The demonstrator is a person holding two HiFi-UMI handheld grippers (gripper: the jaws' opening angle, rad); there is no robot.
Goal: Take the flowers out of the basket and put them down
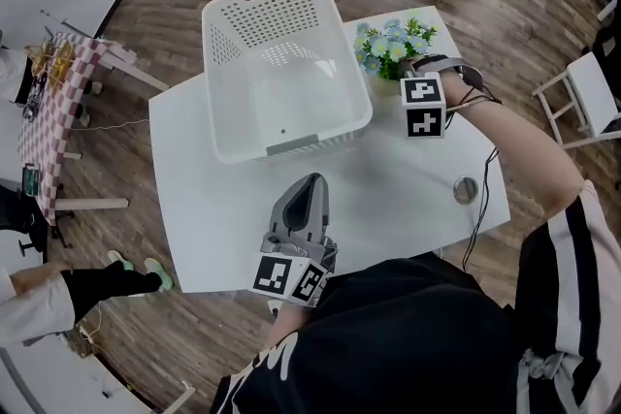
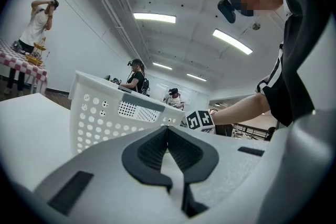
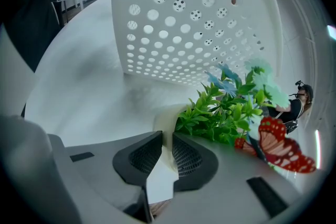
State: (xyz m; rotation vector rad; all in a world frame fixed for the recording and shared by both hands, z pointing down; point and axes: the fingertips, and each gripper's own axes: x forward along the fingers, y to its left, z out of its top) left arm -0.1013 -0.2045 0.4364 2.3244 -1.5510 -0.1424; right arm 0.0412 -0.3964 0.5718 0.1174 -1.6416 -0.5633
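Gripping the cream pot (image 3: 164,118) of the flowers (image 1: 393,44) by its rim, the right gripper (image 1: 408,70) sits at the upper right of the head view. In its own view the jaws are narrowed onto the pot wall. The flowers are outside the white basket (image 1: 221,44), just beside its right wall, over the white table (image 1: 408,179) (whether the pot touches the tabletop is unclear). A red butterfly (image 3: 278,147) shows among the green leaves at the right gripper view's lower right. The left gripper (image 1: 312,181) lies low in the centre of the head view, jaws pressed together with nothing between them, pointing toward the basket's near wall.
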